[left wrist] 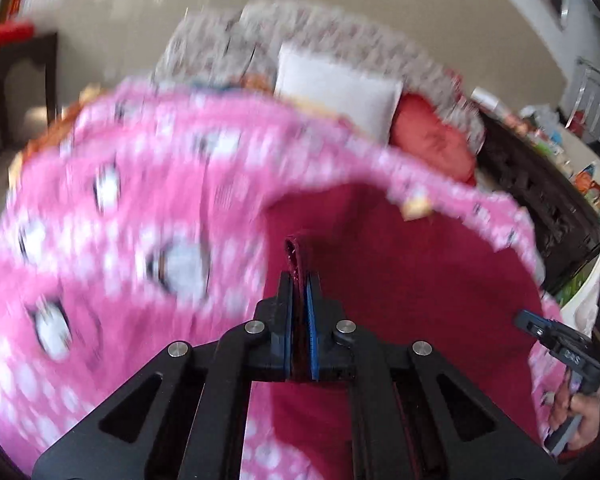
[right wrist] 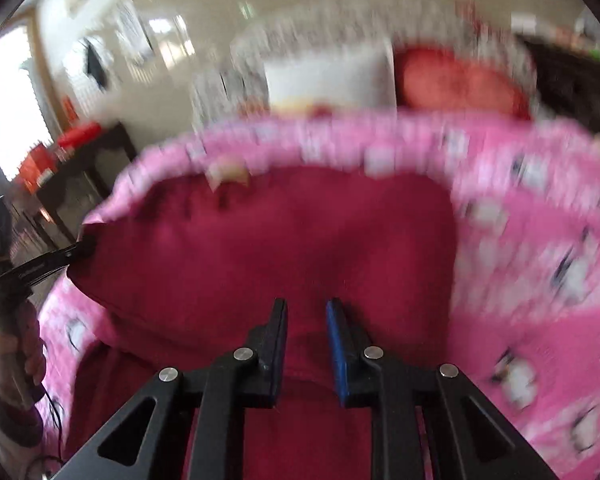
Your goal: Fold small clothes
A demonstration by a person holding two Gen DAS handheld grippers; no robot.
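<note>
A dark red garment (left wrist: 400, 264) lies on a pink blanket with white cartoon figures (left wrist: 132, 208). My left gripper (left wrist: 300, 280) is shut on a fold of the red garment's edge, which sticks up between the pads. In the right wrist view the left gripper (right wrist: 80, 250) holds the garment's (right wrist: 280, 240) left corner lifted. My right gripper (right wrist: 306, 308) is open just above the red cloth near its front edge, with nothing between the fingers. It also shows at the right of the left wrist view (left wrist: 528, 320). Both views are motion-blurred.
Behind the pink blanket (right wrist: 540, 240) are a white pillow (left wrist: 336, 92), a red cushion (left wrist: 432, 136) and a patterned sofa back (left wrist: 340, 28). A dark wooden table (left wrist: 16, 76) stands at the left. A dark cabinet with clutter (left wrist: 540, 184) stands at the right.
</note>
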